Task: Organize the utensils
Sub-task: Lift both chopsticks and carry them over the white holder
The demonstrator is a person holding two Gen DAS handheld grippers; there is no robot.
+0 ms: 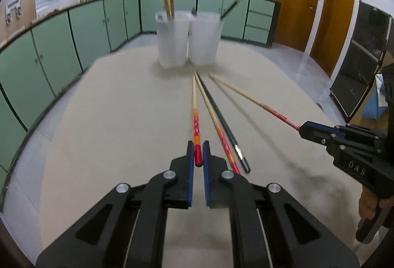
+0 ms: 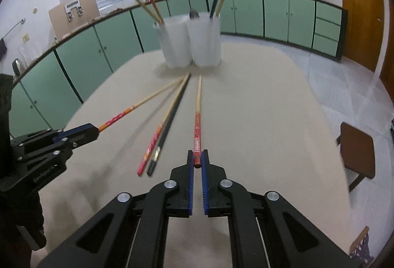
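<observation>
Chopstick point(image 1: 197, 142) ends hidden between fingers point(image 1: 190, 159)

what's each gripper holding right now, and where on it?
Left gripper: orange-banded chopstick, by its red butt end. Right gripper: red-handled chopstick, also at the butt end.

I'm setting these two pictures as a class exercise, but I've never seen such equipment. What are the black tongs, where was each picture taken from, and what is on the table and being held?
No robot: a person holds a black two-finger gripper in each hand, each with a camera looking along its fingers. One picture comes from the left gripper, the other from the right gripper. Each is shut on the red end of one chopstick: the left chopstick and the right chopstick. Two more, a red-ended chopstick and a black chopstick, lie on the beige table. Behind stand two white cups already holding utensils.
</observation>
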